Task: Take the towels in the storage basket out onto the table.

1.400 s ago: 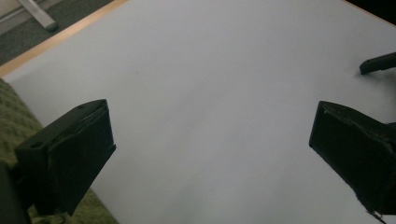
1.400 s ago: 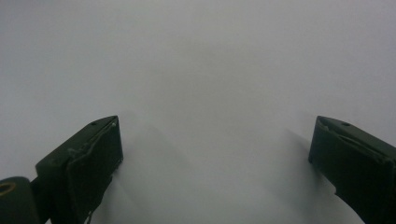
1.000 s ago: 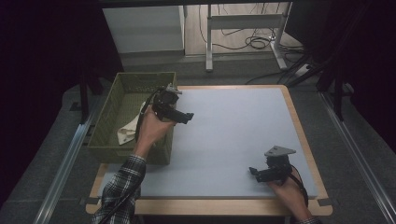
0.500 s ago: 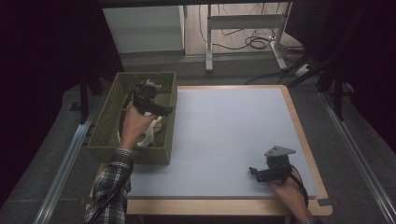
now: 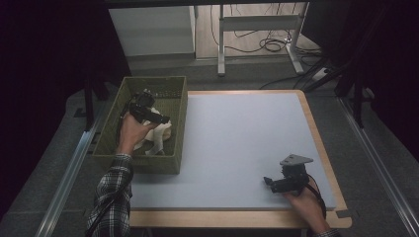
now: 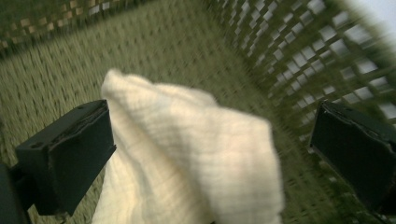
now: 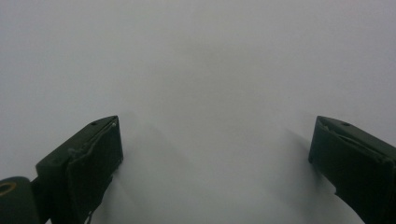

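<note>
From above, my left hand-held gripper (image 5: 157, 117) hung in the basket (image 5: 114, 157) over the cloth (image 5: 159, 136). Its own view showed jaws spread around the cloth (image 6: 187, 158); I judged closing low best. My right hand-held gripper (image 7: 215, 163) gaped over bare worktop (image 7: 196, 56).

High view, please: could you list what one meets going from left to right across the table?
Green basket → left hand-held gripper over the white cloth inside it → bare grey mat → right hand-held gripper near the front right corner.
</note>
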